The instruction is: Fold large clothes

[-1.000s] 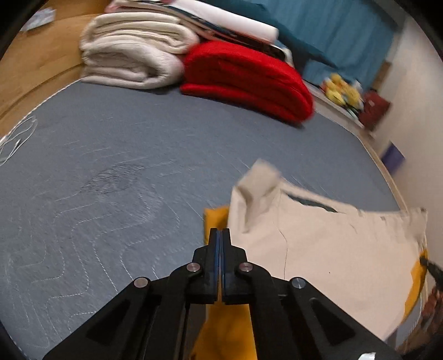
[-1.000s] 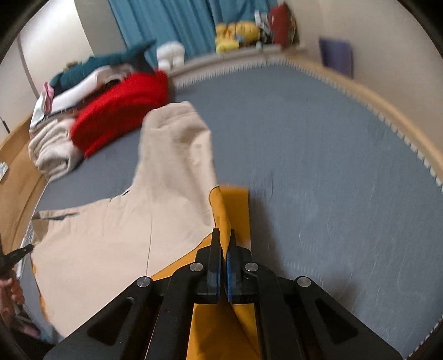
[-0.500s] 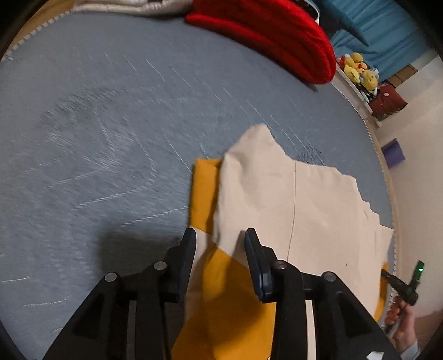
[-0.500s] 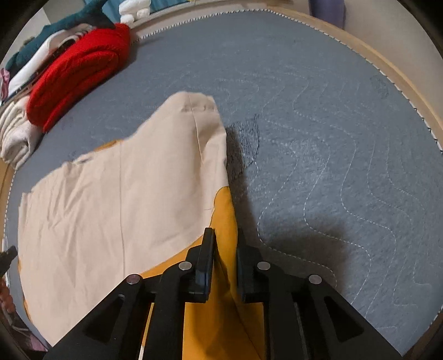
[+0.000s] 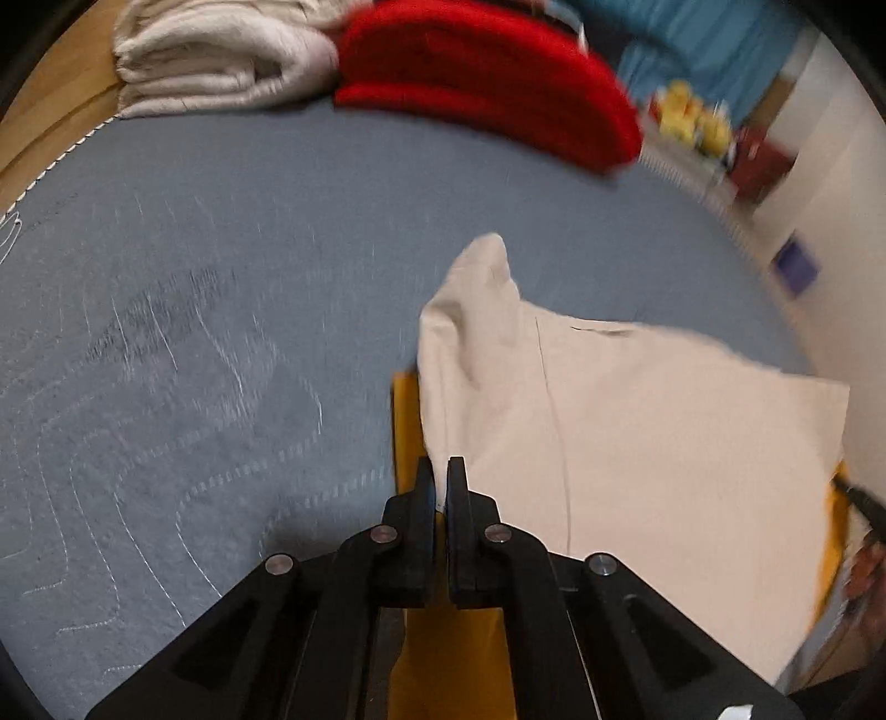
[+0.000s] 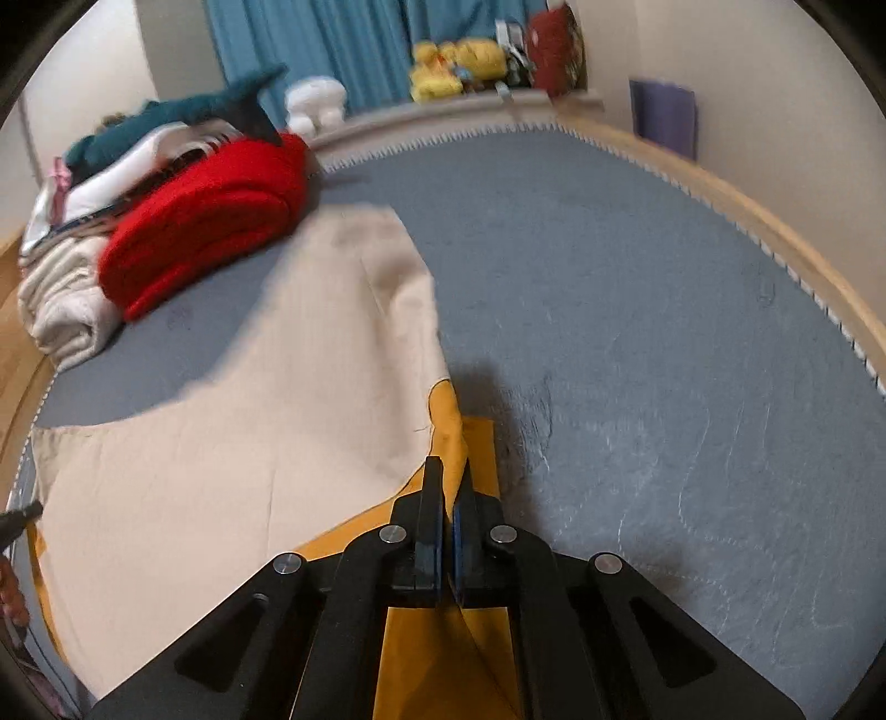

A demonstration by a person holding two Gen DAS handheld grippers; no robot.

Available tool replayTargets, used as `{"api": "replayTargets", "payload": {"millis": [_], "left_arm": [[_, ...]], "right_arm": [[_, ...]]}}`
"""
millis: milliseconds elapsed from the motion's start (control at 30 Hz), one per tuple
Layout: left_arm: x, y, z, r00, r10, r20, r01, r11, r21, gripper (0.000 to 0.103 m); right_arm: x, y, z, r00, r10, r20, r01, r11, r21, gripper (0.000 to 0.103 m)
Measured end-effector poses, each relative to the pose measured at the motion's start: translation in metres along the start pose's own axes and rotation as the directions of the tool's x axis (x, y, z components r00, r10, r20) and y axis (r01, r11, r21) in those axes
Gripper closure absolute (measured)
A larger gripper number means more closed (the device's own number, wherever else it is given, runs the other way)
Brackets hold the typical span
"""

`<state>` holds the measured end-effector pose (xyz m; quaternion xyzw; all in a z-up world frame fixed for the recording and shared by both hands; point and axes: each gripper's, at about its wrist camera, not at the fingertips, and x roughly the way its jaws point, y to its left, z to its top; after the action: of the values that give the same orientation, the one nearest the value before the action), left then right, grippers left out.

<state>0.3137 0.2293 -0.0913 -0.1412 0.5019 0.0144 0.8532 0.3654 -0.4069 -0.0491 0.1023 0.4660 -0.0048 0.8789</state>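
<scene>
- Grey quilted mattress (image 6: 637, 288) of the bed fills both views, its stitched wavy lines running across the bare part and a pale wooden frame (image 6: 736, 199) curving along its far edge.
- Beige and mustard garment (image 5: 637, 432) lies spread near the mattress's near edge; the beige side faces up, with mustard showing along its borders and a beige sleeve (image 6: 387, 266) reaching toward the far left corner.
- Red folded blanket (image 6: 205, 221) sits at the far left corner of the mattress, just beside a cream folded blanket (image 5: 221, 61), with more clothes stacked on top.
- Blue curtain (image 6: 332, 44) hangs behind the far edge, with yellow plush toys (image 6: 459, 61) on the ledge in front of it.
- Left tongs (image 5: 441, 487) are pressed together on the garment where its beige edge meets the mustard.
- Right tongs (image 6: 449, 493) are clamped on a raised mustard fold of the garment, which rises in a ridge ahead of the tips.
- Part of a hand (image 6: 11, 587) shows at the left rim of the right wrist view, too small to make out more.
</scene>
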Motion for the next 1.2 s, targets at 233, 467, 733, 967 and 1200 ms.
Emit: {"api": "replayTargets", "payload": {"millis": [233,467,733,967,1200], "left_arm": [[-0.022,0.0,0.002,0.998,0.065,-0.005,-0.065,0.998,-0.005,0.086],[-0.063,-0.042,-0.027,0.968,-0.233,-0.096,0.245,0.957,0.157,0.082],[-0.006,-0.041,-0.102,0.949,0.036,-0.315,0.11,0.894,0.434,0.075],[-0.051,-0.009,-0.109,0.944,-0.038,-0.329,0.153,0.931,0.331,0.083],[-0.055,-0.003,-0.128,0.935,0.181,-0.304,-0.038,0.905,0.424,0.076]], "right_arm": [[0.036,-0.007,-0.012,0.97,-0.173,-0.169,0.169,0.985,-0.04,0.065],[-0.045,0.001,-0.004,0.987,-0.126,0.101,0.133,0.989,-0.065,0.056],[-0.013,0.023,-0.083,0.949,0.104,-0.296,-0.194,0.937,-0.29,0.056],[-0.017,-0.023,-0.09,0.947,-0.019,-0.322,-0.059,0.971,-0.23,0.058],[-0.027,-0.019,-0.092,0.935,-0.196,-0.296,0.102,0.947,-0.306,0.058]]}}
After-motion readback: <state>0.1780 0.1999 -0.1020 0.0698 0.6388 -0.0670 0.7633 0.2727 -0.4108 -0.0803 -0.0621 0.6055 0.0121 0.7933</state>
